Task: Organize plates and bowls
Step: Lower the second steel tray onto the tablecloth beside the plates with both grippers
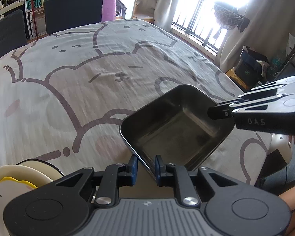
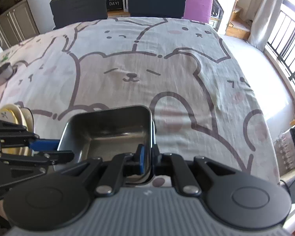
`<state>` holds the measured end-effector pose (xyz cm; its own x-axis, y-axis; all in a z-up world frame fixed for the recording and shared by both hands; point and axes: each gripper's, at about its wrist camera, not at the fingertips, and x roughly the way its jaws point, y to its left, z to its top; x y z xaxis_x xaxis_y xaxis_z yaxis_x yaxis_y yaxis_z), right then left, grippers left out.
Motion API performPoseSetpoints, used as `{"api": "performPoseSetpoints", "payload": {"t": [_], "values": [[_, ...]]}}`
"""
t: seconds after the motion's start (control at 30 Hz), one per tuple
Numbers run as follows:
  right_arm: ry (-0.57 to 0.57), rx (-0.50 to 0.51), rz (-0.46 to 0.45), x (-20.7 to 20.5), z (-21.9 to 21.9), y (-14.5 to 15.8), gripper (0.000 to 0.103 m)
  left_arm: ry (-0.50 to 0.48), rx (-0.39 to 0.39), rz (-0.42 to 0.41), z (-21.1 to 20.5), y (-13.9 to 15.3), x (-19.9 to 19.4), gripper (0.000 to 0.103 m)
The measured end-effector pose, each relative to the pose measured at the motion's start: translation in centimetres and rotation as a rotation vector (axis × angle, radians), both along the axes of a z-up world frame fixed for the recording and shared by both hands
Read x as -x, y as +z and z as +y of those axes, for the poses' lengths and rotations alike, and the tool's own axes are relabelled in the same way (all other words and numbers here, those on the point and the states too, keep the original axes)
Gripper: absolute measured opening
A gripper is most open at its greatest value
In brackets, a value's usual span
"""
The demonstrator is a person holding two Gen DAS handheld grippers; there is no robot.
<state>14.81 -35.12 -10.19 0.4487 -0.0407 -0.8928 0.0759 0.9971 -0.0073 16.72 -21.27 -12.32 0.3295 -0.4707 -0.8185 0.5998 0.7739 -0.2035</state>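
A bear-print tablecloth [image 2: 127, 63] covers the whole table, with dark chairs at 12 o'clock and a bright window toward 2 o'clock. A square steel tray [image 2: 110, 129] sits low at 6 o'clock in the right wrist view, seemingly lifted off the cloth, though I cannot be sure. The right gripper [image 2: 147, 157] pinches the tray's right wall, one finger inside and one outside. The left gripper [image 1: 145, 167] is spread, its fingers straddling the tray's near rim without clearly clamping it. A stack of cream plates [image 1: 19, 179] waits at 8 o'clock in the left view, and a small steel bowl [image 2: 2, 74] lies far off at 9 o'clock. The risk I see: held by one thin wall, the tray may pivot or slip, clanging onto the plates, if the left fingers close off-centre.
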Motion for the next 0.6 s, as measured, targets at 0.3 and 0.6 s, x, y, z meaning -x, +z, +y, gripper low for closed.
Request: {"api": "performPoseSetpoints", "payload": {"t": [0.3,0.6], "values": [[0.039,0.031,0.052,-0.5,-0.1,-1.2,0.006,-0.030,-0.041,-0.027,-0.2,-0.1,0.0,0.021],[0.050,0.021,0.086,-0.9,-0.5,-1.8,0.005,-0.050,-0.054,-0.032,-0.1,-0.2,-0.2,0.023]]}}
